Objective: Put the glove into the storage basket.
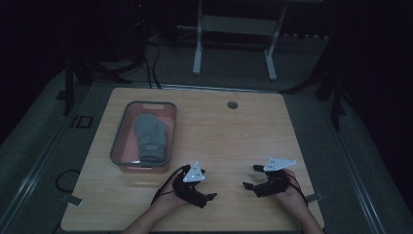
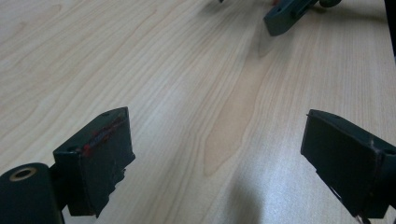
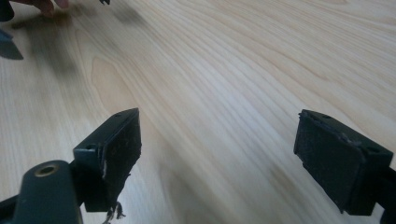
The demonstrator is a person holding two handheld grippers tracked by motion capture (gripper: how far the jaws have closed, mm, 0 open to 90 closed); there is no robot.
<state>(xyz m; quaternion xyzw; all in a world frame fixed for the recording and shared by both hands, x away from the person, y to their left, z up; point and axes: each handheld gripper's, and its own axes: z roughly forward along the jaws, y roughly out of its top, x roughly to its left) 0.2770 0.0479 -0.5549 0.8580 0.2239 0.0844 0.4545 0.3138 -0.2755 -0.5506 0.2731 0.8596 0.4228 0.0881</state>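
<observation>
Two black tongs are held low over the pale wooden bench (image 1: 234, 141): left tongs (image 2: 217, 158) and right tongs (image 3: 217, 158), both spread wide, nothing gripped. A grey knitted mitten (image 1: 150, 137) is seen inside the grey-rimmed pink tray (image 1: 117, 141) at far left, dimly lit. Bare wood is left between tongs and near edge.

The only obstacle on the table (image 1: 234, 131) is the grey-rimmed bin (image 1: 144, 137) at its left side, holding a grey mitten (image 1: 149, 137). Right of the bin, bare wood runs to the table's far and right edges, offering open passage.
</observation>
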